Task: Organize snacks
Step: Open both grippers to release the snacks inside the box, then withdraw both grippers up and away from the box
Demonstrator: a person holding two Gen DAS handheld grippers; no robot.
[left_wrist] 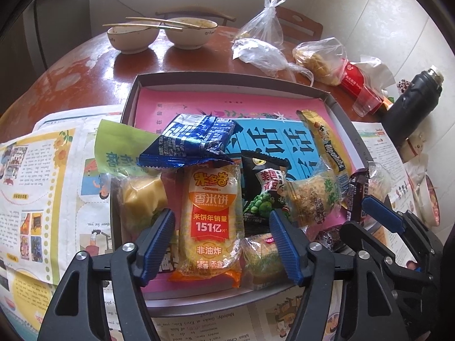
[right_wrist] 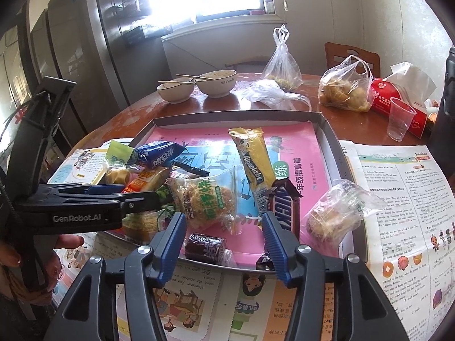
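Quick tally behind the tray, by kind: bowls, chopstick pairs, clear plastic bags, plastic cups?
Bowls: 2
Chopstick pairs: 2
Clear plastic bags: 3
Plastic cup: 1
Total: 8

Left gripper (left_wrist: 221, 221) spread wide, jaws apart, holding nothing, blue pads (left_wrist: 159, 238) angled outward, low near the tray's front edge. Right gripper (right_wrist: 223, 228) likewise spread, gripping nothing, poised at the front edge toward the right corner. Seen from right wrist view, left gripper (right_wrist: 142, 197) reaching in level from the left side, bare fingers (right_wrist: 68, 241) wrapped on its handle
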